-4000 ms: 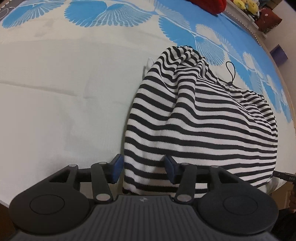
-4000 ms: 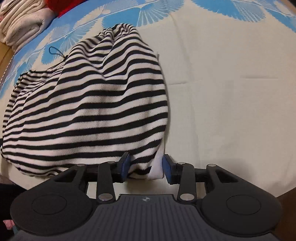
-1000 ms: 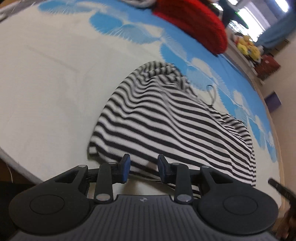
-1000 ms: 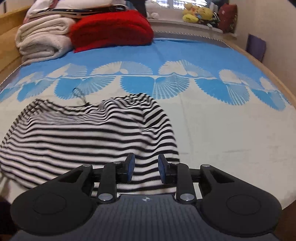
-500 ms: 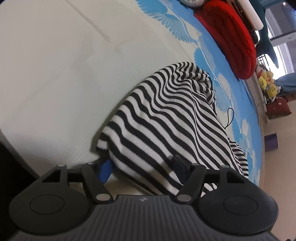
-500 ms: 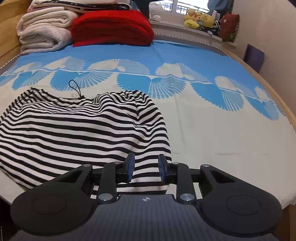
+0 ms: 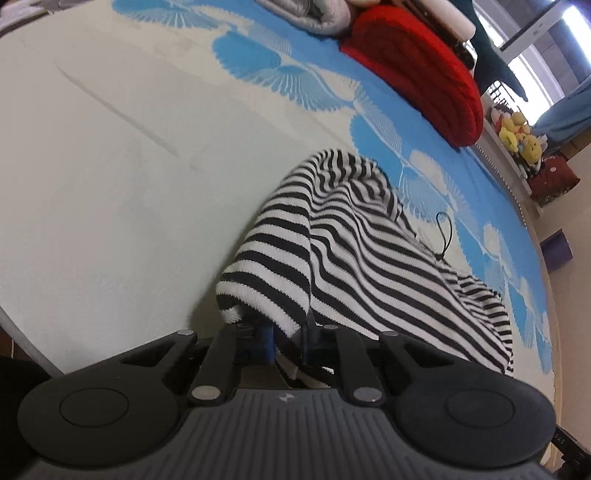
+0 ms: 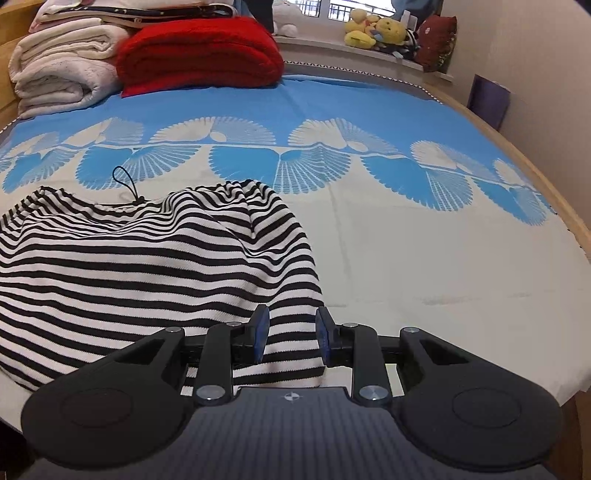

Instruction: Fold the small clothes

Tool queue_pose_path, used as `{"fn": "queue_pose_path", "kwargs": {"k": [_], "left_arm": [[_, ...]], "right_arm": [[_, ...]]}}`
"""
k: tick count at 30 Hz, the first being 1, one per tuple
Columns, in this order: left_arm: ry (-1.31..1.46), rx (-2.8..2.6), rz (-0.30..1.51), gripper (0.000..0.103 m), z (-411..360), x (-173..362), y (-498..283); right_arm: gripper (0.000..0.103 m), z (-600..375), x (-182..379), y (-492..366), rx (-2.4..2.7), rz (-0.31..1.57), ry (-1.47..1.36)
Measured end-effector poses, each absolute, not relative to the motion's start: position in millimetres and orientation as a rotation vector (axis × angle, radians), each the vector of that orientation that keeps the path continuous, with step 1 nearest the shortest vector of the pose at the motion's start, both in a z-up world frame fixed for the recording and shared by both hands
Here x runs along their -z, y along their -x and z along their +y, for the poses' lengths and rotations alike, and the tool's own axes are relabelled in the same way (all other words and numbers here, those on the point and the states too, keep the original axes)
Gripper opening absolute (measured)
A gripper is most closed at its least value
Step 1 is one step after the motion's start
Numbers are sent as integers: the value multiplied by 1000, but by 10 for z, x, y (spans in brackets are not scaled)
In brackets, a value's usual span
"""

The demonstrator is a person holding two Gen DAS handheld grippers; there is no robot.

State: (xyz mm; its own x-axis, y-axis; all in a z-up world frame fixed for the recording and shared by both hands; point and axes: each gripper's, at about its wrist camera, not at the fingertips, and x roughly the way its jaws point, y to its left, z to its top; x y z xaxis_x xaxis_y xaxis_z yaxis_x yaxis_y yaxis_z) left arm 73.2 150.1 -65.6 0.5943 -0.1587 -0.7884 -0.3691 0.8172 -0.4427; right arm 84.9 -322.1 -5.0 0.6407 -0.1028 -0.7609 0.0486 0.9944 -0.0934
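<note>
A black-and-white striped knit garment lies bunched on the bed near its front edge, a thin black cord loop at its far side. My left gripper is shut on the garment's near left corner, and the cloth drapes over its fingers. In the right wrist view the same garment fills the left half. My right gripper is shut on the garment's near right corner, with striped cloth bunched between the blue pads.
The bed has a cream and blue fan-pattern cover. A folded red blanket and rolled white towels sit at the far end. Plush toys line the window sill. The bed's wooden edge runs along the right.
My left gripper has closed from wide open onto the garment's left corner, now lifted and folded over the fingers. My right gripper keeps its hold on the right corner.
</note>
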Motion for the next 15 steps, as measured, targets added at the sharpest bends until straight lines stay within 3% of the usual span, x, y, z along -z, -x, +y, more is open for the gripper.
{"fn": "queue_pose_path", "kwargs": {"k": [9,15], "left_arm": [[581,-284,914,13,1917,531,-548],[375,-376,929,14,2010,433,-449]], "right_arm": [[28,-3172,115,-948,112,887,86],[28,-3145,104,-1002,128,876,79]]}}
